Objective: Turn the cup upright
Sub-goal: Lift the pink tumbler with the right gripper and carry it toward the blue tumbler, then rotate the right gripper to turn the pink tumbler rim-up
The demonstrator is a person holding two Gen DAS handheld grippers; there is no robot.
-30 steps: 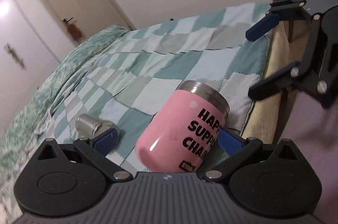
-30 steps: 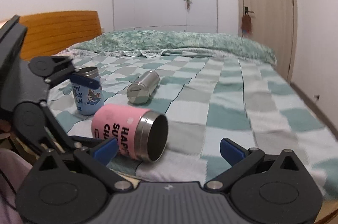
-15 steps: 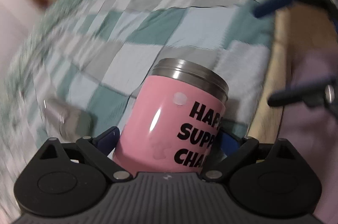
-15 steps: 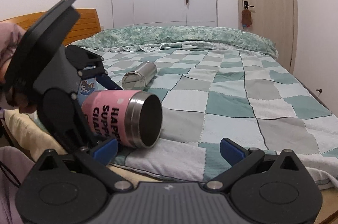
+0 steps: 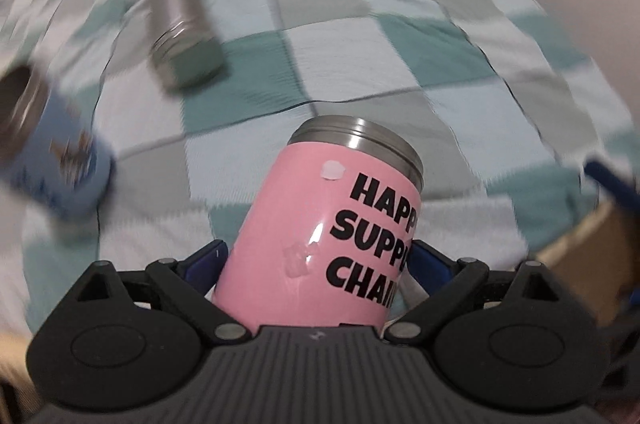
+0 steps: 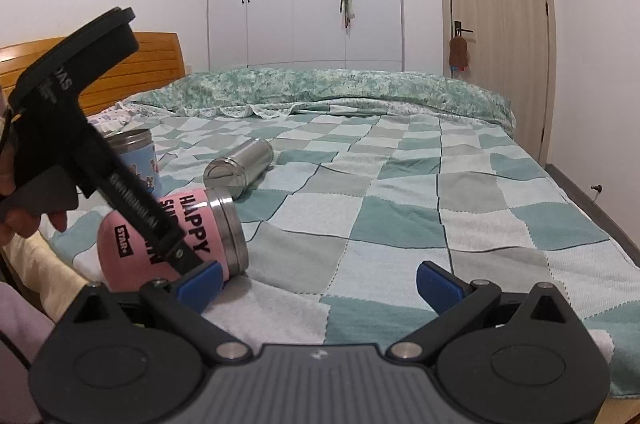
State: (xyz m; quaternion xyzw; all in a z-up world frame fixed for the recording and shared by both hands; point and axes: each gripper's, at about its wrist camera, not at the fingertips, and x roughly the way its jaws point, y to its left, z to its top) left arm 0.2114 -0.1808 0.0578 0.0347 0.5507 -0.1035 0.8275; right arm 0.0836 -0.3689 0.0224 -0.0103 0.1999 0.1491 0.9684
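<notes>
Three drinking vessels sit on the green-and-white checked bedspread [image 6: 400, 216], and only one matters right now: the pink steel-rimmed cup with black lettering [image 5: 332, 236], which lies tipped over near the bed's close edge, its open metal mouth pointing away toward the middle of the bed and its rounded base toward the person. The left gripper [image 5: 316, 260] has its blue-padded fingers [image 5: 208, 260] pressed against either side of the pink body, low down near the base, so it is clamped on the cup. Gripping there and not at the rim looks deliberate: it leaves the mouth free and lets the wrist swing the base downward. From the right wrist view the left tool reaches down over the cup at a slant, and the rim end seems to touch the quilt while the base end rides a little higher, though I cannot be sure whether any of it is lifted clear.

The right gripper [image 6: 320, 284] hangs off to the side above the bed edge, fingers spread wide with nothing between them; I take it to be standing by, out of the way.

Beyond the pink cup, a plain stainless-steel cylinder flask [image 6: 239, 169] lies on its side, and a light blue cup with a cartoon print [image 6: 140, 159] stands upright just behind the left tool. Both are close enough that a wide swing could knock them. The flip itself is not finished; the cup is far from vertical.
</notes>
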